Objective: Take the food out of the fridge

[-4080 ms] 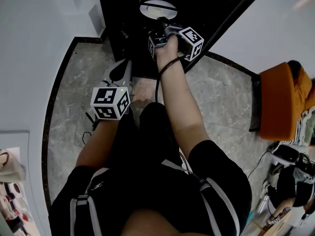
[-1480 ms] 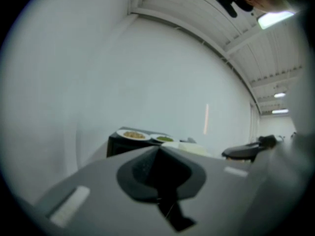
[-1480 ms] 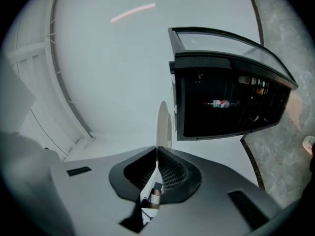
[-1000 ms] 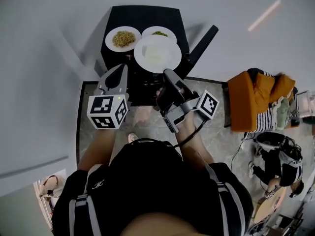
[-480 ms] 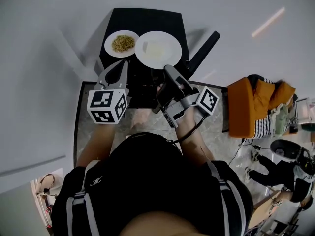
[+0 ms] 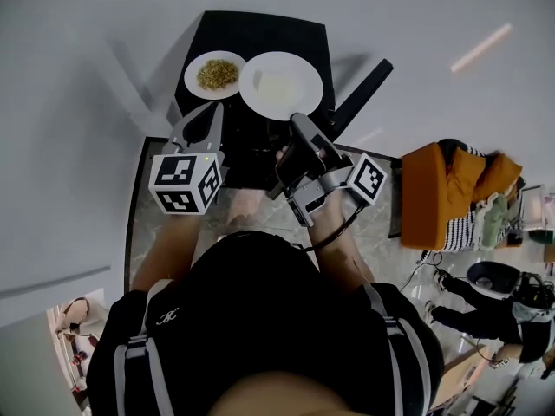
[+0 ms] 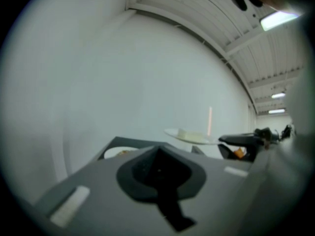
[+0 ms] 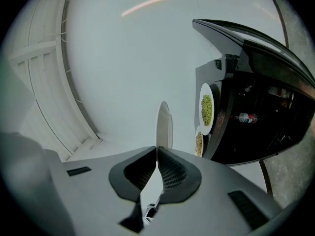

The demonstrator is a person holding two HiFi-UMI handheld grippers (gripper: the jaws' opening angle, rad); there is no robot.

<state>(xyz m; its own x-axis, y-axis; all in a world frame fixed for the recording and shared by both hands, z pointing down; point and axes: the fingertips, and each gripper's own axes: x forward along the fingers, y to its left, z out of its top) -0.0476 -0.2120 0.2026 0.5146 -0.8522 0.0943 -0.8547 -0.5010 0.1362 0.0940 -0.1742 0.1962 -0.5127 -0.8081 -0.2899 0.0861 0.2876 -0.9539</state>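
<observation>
Looking down, I had my right gripper [image 6: 296,120] clamped on the near rim of a white plate [image 6: 279,83] carrying a pale slab of food, above the top of the black fridge [image 6: 260,29]. A plate of noodles [image 6: 214,74] sat just left of it. My left gripper [image 6: 214,111] hung empty, jaws together. The fridge door [image 6: 364,83] stood open on the right.
</observation>
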